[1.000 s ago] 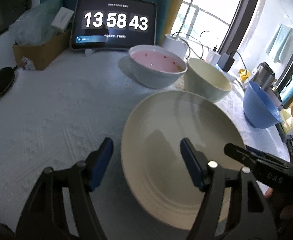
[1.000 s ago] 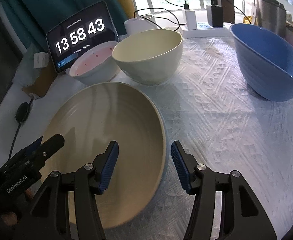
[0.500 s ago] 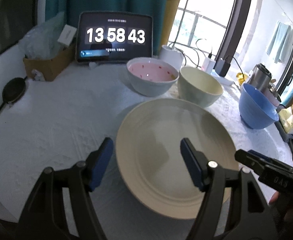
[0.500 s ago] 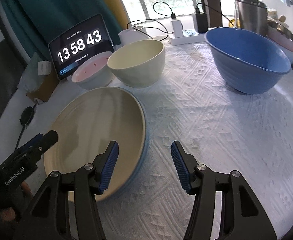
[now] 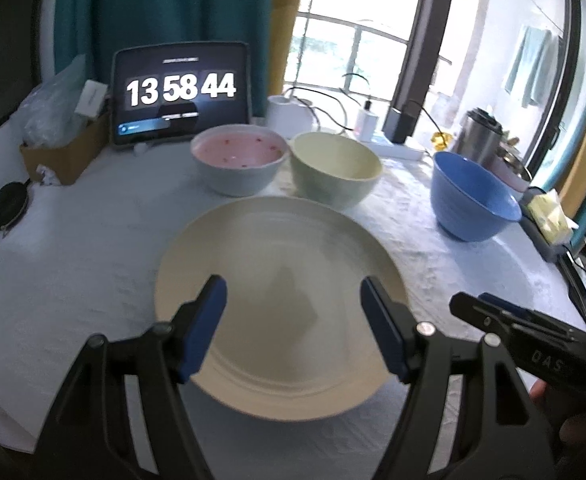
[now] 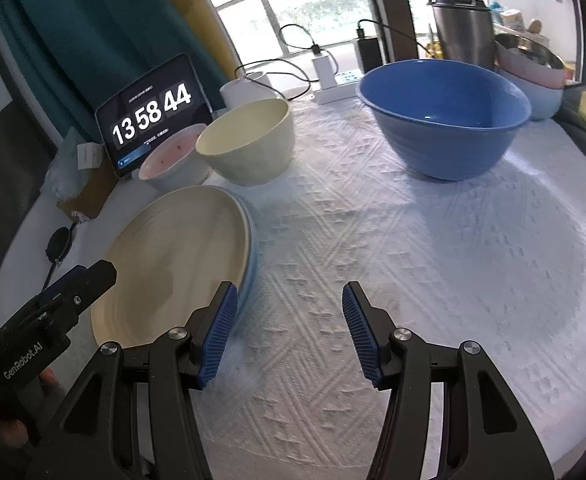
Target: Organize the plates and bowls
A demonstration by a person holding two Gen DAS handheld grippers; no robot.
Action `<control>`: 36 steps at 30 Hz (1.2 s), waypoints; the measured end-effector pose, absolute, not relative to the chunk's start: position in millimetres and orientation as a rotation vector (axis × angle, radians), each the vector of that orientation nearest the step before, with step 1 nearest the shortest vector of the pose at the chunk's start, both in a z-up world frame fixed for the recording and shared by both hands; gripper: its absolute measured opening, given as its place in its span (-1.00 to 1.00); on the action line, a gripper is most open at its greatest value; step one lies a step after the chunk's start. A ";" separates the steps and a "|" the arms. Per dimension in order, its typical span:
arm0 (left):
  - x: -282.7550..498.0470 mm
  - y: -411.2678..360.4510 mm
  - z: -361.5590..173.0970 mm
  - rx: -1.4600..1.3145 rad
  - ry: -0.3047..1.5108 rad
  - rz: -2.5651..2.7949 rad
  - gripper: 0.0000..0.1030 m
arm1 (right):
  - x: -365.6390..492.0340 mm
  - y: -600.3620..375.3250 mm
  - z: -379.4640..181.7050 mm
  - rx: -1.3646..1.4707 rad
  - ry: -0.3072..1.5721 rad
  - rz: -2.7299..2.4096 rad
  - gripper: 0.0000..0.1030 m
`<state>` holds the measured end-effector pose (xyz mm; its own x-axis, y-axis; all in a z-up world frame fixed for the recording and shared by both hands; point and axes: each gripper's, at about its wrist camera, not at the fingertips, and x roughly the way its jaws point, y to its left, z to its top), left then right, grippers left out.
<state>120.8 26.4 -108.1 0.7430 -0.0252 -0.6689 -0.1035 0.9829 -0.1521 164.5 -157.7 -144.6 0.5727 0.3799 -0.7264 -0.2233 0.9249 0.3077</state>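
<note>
Plainly, the step in hand looks like picking the next piece to stack, so start at the left. At nine o'clock of the cloth (image 6: 433, 260) lies the plate (image 5: 277, 280), cream, seemingly resting on a bluish one whose rim peeks out in the right wrist view. The left gripper (image 5: 293, 320) hovers over it, fingers spread wide, holding nothing. At eleven o'clock sit the pink bowl (image 5: 239, 164) and the cream bowl (image 5: 335, 174), close together, with the clock tablet (image 5: 181, 92) behind. The blue bowl (image 6: 445, 116) stands at one o'clock, well apart. The right gripper (image 6: 289, 336) is likewise released over bare cloth. I judge it best to grip a bowl by its rim, lift straight, and nest small into large.
</note>
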 end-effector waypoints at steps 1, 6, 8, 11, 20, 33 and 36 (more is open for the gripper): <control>121.4 21.4 -107.4 -0.178 0.734 0.037 0.38 | 163.3 -161.9 -144.2 0.195 0.892 0.353 0.12; 122.4 3.5 -105.1 -0.153 0.737 0.019 0.37 | 158.8 -181.4 -144.4 0.221 0.884 0.332 0.12; 122.3 -4.8 -104.1 -0.142 0.736 0.011 0.37 | 157.2 -187.8 -144.7 0.231 0.881 0.326 0.12; 122.4 -17.7 -103.7 -0.126 0.739 -0.002 0.38 | 155.0 -201.1 -145.4 0.246 0.876 0.316 0.12; 127.6 -50.0 -100.1 -0.079 0.745 -0.038 0.38 | 154.0 -234.4 -147.9 0.288 0.866 0.282 0.12; 142.3 -82.8 -99.9 -0.022 0.748 -0.077 0.38 | 160.4 -269.5 -153.8 0.334 0.860 0.239 0.12; 149.6 -89.3 -97.8 -0.015 0.740 -0.089 0.38 | 162.6 -277.1 -153.9 0.339 0.855 0.228 0.12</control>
<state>149.6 -89.3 -97.8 0.7347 -0.0859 -0.6729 0.0754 0.9961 -0.0449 162.6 -277.1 -153.9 0.6372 0.3294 -0.6967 -0.0605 0.9226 0.3809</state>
